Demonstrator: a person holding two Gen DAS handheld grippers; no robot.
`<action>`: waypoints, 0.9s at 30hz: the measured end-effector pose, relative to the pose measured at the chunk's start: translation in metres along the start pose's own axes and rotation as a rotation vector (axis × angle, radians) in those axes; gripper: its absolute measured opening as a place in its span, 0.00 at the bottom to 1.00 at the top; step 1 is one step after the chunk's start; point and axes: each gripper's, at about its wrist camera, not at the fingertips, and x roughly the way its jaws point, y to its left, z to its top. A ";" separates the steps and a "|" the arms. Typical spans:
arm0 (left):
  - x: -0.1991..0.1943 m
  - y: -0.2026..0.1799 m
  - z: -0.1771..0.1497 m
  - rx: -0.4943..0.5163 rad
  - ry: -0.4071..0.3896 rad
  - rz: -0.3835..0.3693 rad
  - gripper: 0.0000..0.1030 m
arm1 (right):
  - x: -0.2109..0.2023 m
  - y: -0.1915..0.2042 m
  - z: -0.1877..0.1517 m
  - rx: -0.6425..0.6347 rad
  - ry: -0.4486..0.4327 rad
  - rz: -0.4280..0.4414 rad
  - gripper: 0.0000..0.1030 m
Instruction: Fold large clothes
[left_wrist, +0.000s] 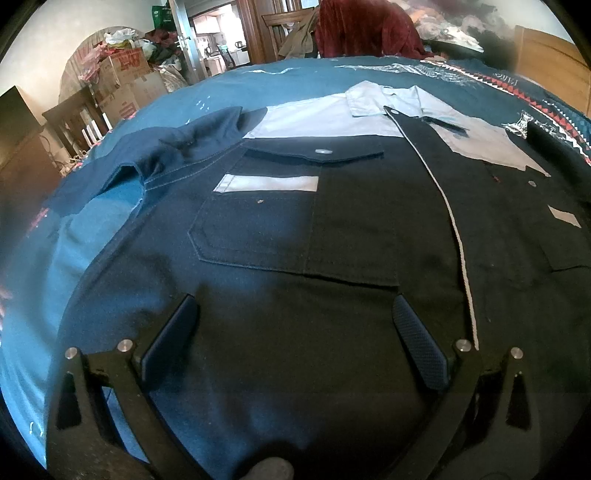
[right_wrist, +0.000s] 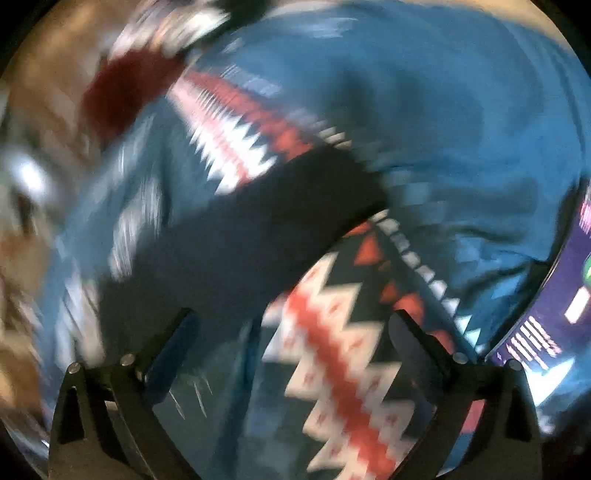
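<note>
Jacket (left_wrist: 332, 229) is lying flat, front up, filling the middle of the left wrist frame on the blue bedspread (left_wrist: 229, 92). I am hovering my left gripper (left_wrist: 295, 332) low over its lower front, jaws wide, nothing held. My right gripper (right_wrist: 291, 350), also wide and empty, is blurring over a dark sleeve (right_wrist: 240, 229), probably reaching to fold it inward.
</note>
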 end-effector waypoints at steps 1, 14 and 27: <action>0.000 0.000 0.000 0.001 0.001 0.001 1.00 | 0.002 -0.019 0.010 0.088 -0.004 0.072 1.00; 0.001 -0.001 0.000 0.003 0.003 0.009 1.00 | 0.022 -0.013 0.043 0.147 -0.039 0.330 0.70; 0.001 -0.001 0.000 0.004 0.007 0.011 1.00 | 0.074 -0.027 0.063 0.160 -0.023 0.189 0.48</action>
